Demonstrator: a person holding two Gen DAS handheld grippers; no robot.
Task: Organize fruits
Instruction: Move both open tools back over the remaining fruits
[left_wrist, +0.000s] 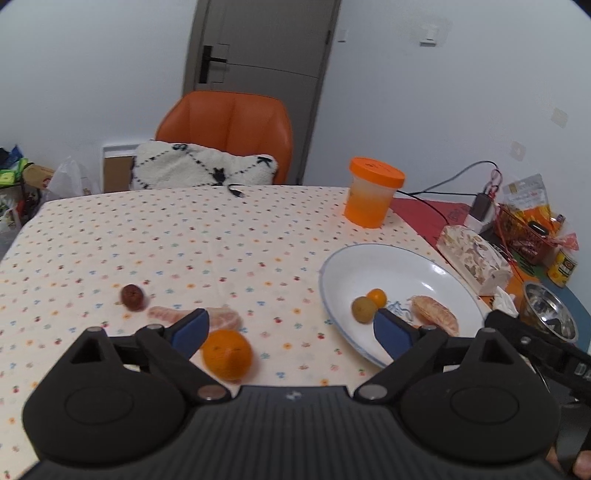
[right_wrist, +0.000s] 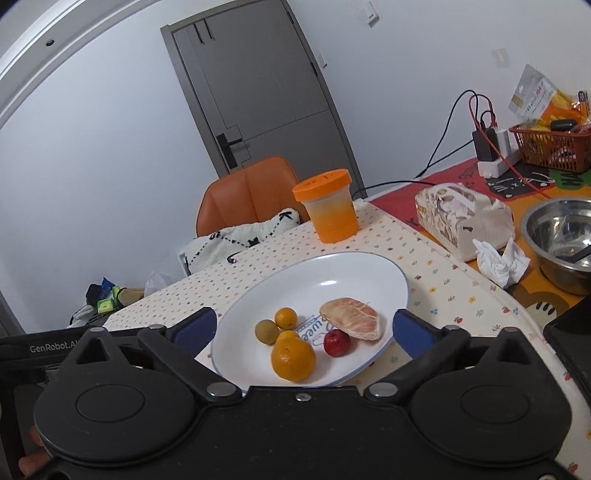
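Orange round mandarin lies on the dotted tabletop just beside the wide-open, empty left claw, so gathering continues: it should close on that fruit and carry it to the white plate, above which the right claw hovers open.

Even, soft indoor light from overhead; moderately bright, colours slightly cool. Glare spots on the white plate and steel bowl; faint soft shadow under the orange on the tablecloth. Strong fisheye bending of the door and walls, dark corners, mild softness throughout.
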